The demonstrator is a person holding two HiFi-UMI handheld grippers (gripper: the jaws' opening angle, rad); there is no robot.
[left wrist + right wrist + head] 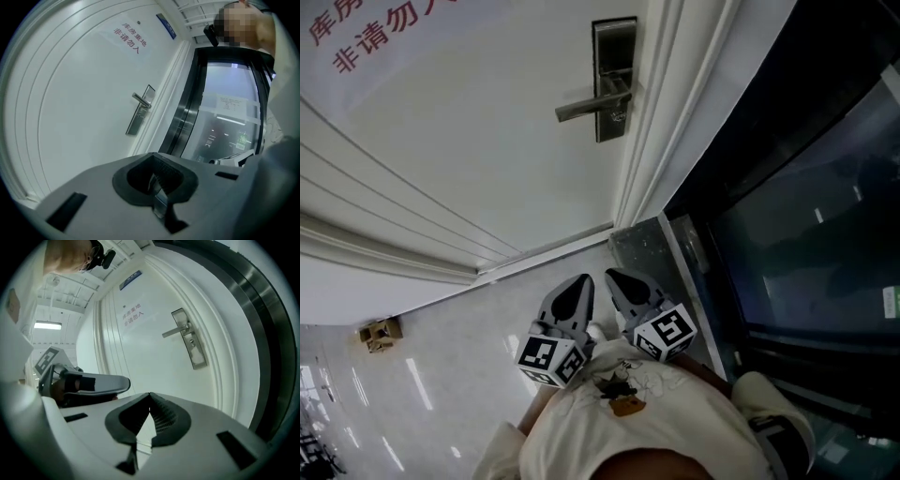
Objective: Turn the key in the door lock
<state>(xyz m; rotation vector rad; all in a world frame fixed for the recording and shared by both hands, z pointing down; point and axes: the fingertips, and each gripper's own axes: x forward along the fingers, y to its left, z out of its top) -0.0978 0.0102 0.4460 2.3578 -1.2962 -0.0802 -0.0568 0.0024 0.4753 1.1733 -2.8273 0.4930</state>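
Side by side, the left gripper (579, 284) and the right gripper (616, 278) are hanging close to the person's body. Each has its jaws pressed together on nothing I can make out. That is reading as a carrying pose rather than a grip, since neither is anywhere near the work.

The door lock (614, 47) is sitting well apart from them, up on the white door (469, 141). It is a dark upright plate hard by the door frame (675, 103), with its lever handle (586, 108) pointing away from the frame. The keyhole part is lying just below the lever, so a gripper will probably be coming in under it. Whether a key is standing there is too small to tell.

Beyond the frame a dark glass panel (806, 216) is running alongside, and pale floor (450, 356) is spreading beneath.
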